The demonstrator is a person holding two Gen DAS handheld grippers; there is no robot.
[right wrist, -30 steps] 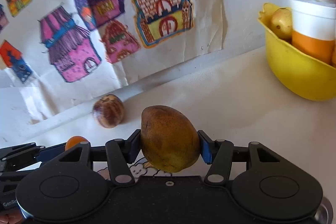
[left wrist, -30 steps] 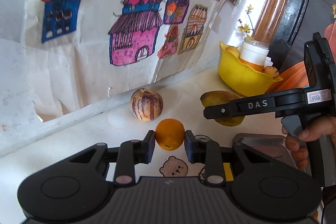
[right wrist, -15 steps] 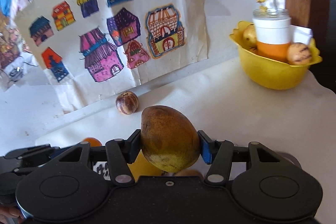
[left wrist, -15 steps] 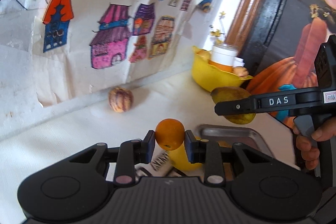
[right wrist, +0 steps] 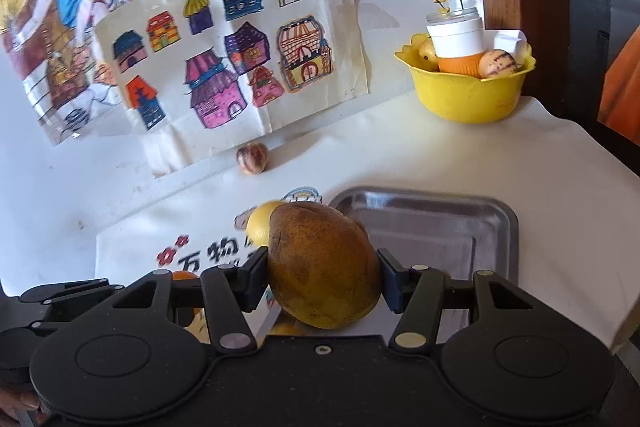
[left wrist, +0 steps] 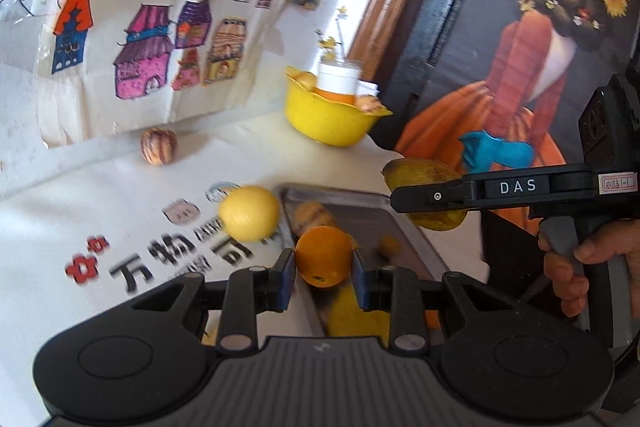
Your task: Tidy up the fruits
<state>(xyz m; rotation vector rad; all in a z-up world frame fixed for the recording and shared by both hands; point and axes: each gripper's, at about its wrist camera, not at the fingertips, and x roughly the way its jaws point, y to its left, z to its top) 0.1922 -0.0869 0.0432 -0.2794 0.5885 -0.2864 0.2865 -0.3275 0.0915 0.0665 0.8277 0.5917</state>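
Note:
My left gripper (left wrist: 323, 281) is shut on an orange (left wrist: 323, 255) and holds it in the air over the left edge of a metal tray (left wrist: 372, 215). My right gripper (right wrist: 323, 279) is shut on a brown-green mango (right wrist: 323, 269), held above the tray (right wrist: 492, 215); it also shows at the right of the left wrist view (left wrist: 424, 195). A yellow lemon (left wrist: 249, 213) lies on the cloth just left of the tray. A striped round fruit (left wrist: 158, 146) sits by the wall. Some fruit lies in the tray below the orange, partly hidden.
A yellow bowl (right wrist: 468, 95) at the back right holds a jar, a cup and small fruits. Drawings hang on the wall behind. The white printed cloth (right wrist: 520, 163) ends at the table's right edge. A person's hand (left wrist: 576, 267) grips the right tool.
Both grippers have pulled back from the wall and risen with their fruit. The tray and the lemon have come into view below them; the striped fruit now looks farther off.

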